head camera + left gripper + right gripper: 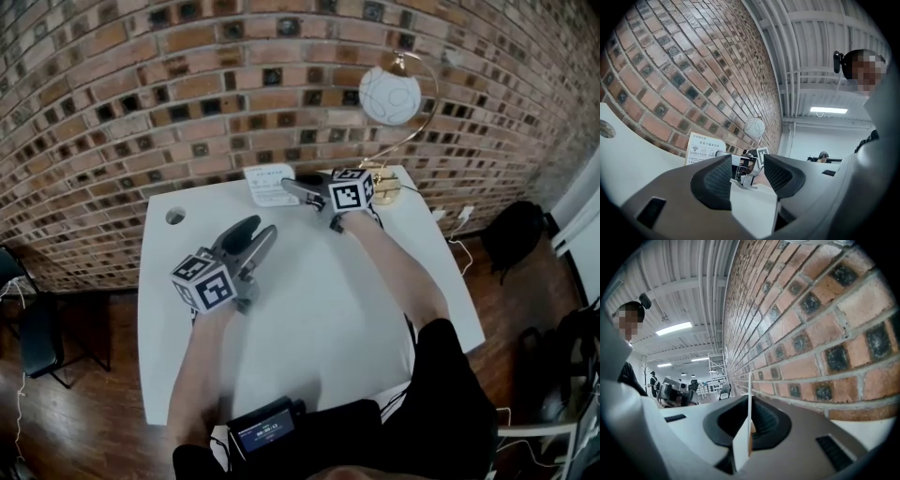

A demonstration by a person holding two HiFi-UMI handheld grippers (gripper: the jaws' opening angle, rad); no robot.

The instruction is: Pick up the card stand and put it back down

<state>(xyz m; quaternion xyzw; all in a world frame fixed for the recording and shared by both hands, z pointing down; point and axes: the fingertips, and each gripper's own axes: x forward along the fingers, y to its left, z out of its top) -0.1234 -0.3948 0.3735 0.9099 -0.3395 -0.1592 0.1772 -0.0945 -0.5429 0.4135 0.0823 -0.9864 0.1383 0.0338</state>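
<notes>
The card stand (266, 184), a white printed card, stands at the back of the white table (309, 319) close to the brick wall. My right gripper (292, 189) reaches it from the right and is shut on it. In the right gripper view the card stand (749, 394) shows edge-on, pinched between the dark pads of my right gripper (750, 423). Whether its foot rests on the table I cannot tell. My left gripper (257, 232) hovers over the middle left of the table, open and holding nothing. Past the open jaws of my left gripper (747, 174) the card stand (704, 148) faces me.
A lamp with a white globe (390, 95) and a brass base (385, 191) stands at the table's back right, beside my right hand. A round cable hole (175, 216) sits at the back left. A black device (266, 427) is at the front edge. A dark chair (37, 337) stands left.
</notes>
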